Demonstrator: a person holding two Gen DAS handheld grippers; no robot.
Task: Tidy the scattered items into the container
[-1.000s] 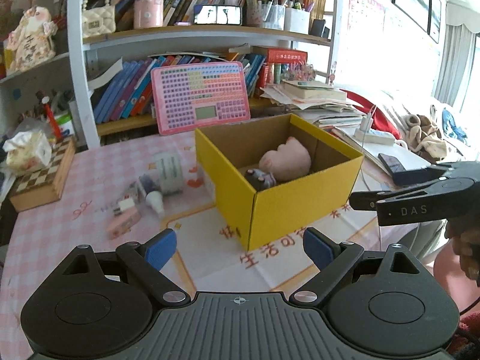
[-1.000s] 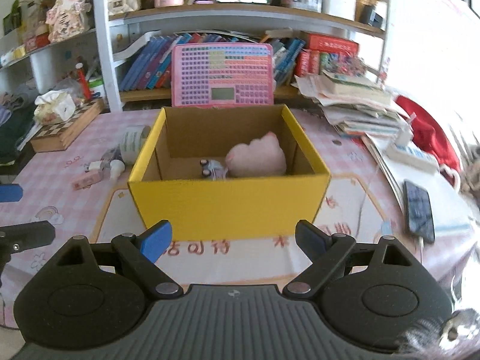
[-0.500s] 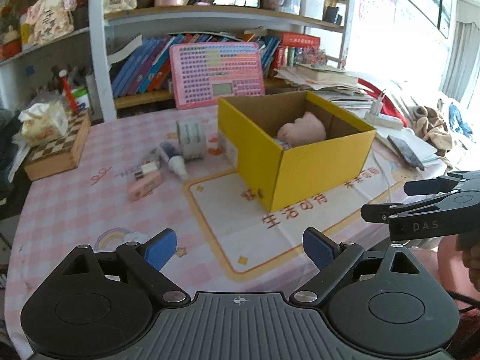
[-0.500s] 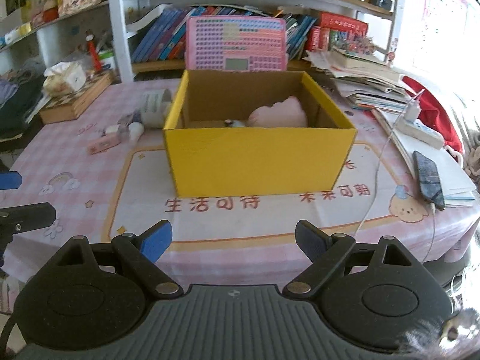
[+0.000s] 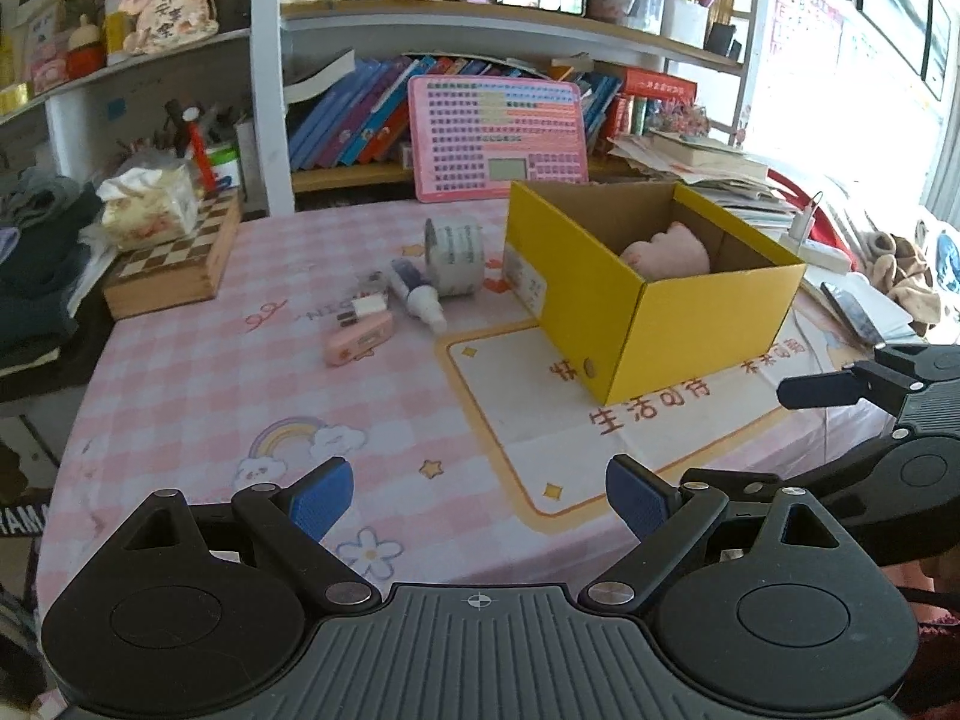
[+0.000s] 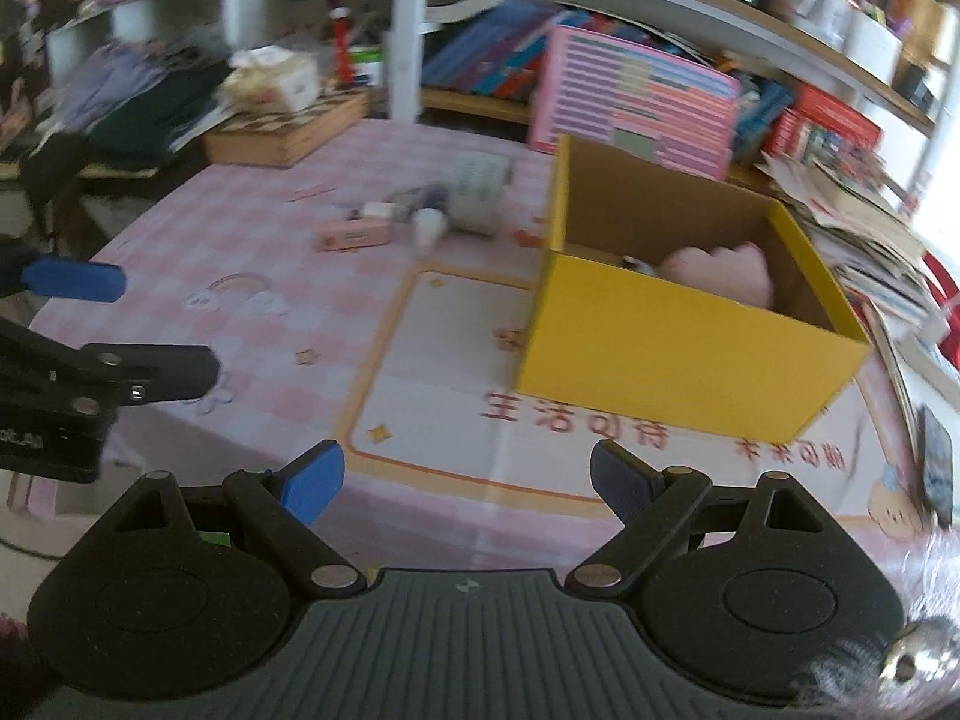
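Left-wrist view, from the left: a wooden chessboard box [image 5: 174, 267] sits at the table's far edge with a crumpled tissue pack [image 5: 149, 204] on top. Next comes the scatter on the pink checked tablecloth [image 5: 198, 384] — a small pink flat case [image 5: 359, 339], a white plug-like piece [image 5: 362, 307], a white squeeze bottle with a dark end [image 5: 418, 294] and a pale roll of tape [image 5: 454, 255] standing on edge, just beside the open yellow cardboard box [image 5: 654, 294]. Inside the box lies a pink plush toy [image 5: 666, 255]. The left gripper [image 5: 478, 495] hovers near the table's front with blue pads wide apart, empty. The right gripper [image 6: 462, 480] is likewise spread wide — nothing between its fingers.
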